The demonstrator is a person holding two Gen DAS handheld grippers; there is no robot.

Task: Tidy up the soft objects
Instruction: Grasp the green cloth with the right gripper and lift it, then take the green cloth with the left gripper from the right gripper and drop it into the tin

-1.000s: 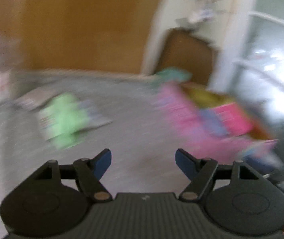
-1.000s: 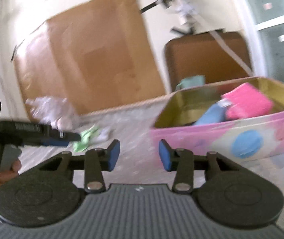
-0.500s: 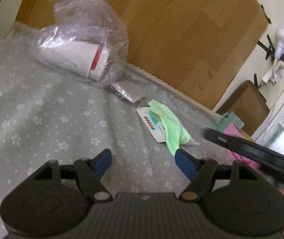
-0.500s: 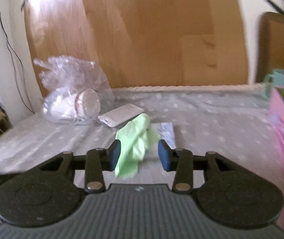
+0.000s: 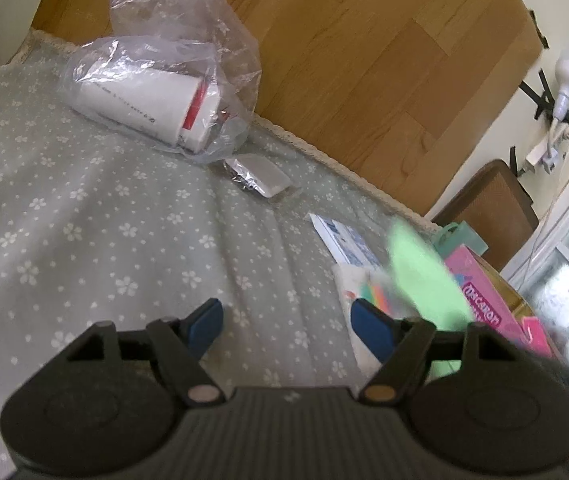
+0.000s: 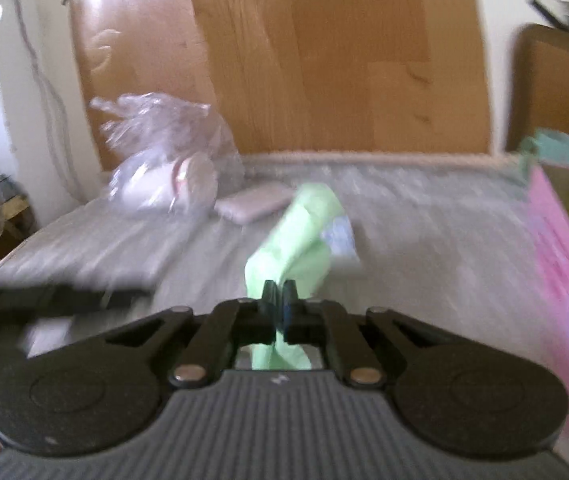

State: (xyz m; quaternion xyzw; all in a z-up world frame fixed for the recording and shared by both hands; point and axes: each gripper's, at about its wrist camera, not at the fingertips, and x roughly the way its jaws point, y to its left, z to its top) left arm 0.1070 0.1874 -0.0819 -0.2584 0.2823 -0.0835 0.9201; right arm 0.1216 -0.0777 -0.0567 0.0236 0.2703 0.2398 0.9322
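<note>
Grey-green bedding (image 5: 96, 216) printed with small white flowers fills both views, backed by a wooden headboard (image 5: 364, 52). Near the headboard a clear plastic bag (image 5: 172, 80) holding a white container is seen, with a small wrapped packet (image 5: 260, 176) just beside it. The green cloth (image 6: 296, 240) is pinched between the closed pads of the right gripper (image 6: 280, 304) and appears blurred above a printed white packet (image 5: 348, 240). The left gripper (image 5: 284, 324) is held over the bedding with its blue fingers (image 5: 206, 326) set wide apart and nothing between them. A pink box (image 5: 484, 300) is seen at the right edge of the bed.
</note>
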